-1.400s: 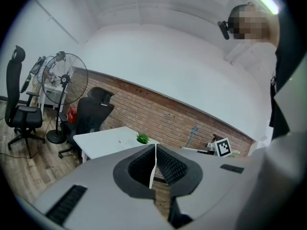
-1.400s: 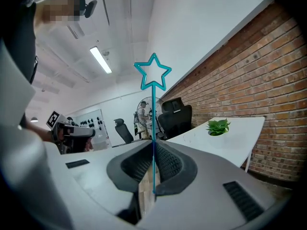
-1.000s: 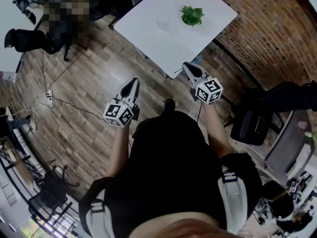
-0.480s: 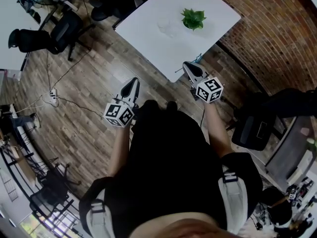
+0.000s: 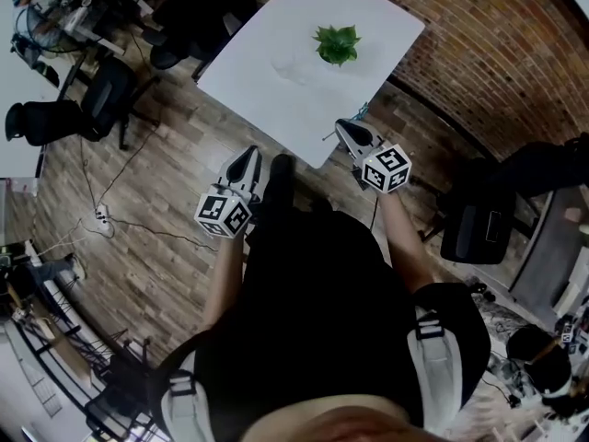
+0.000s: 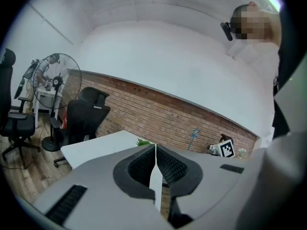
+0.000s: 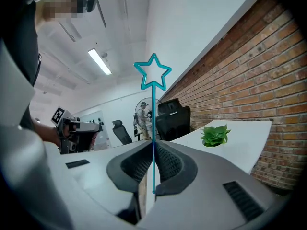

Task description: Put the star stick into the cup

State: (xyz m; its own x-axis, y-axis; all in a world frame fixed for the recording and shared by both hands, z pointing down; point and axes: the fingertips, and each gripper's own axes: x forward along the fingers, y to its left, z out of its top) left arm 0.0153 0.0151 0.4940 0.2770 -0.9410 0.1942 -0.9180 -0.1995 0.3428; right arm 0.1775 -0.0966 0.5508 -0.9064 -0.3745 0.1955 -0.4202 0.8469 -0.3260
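Observation:
The teal star stick stands upright between the jaws of my right gripper, which is shut on its thin shaft. In the head view my right gripper hovers at the near edge of the white table, with the star just past its tip. My left gripper is over the floor beside the table's near corner. Its jaws are closed with nothing between them. A faint clear cup sits on the table left of a green plant.
A brick wall runs along the table's right side. Black office chairs and cables lie on the wooden floor to the left. A black bag sits at the right. A standing fan and a chair are behind the table.
The person has stepped toward the table, one shoe now forward. Both grippers have come closer to the table's near edge. The right one still holds the star stick.

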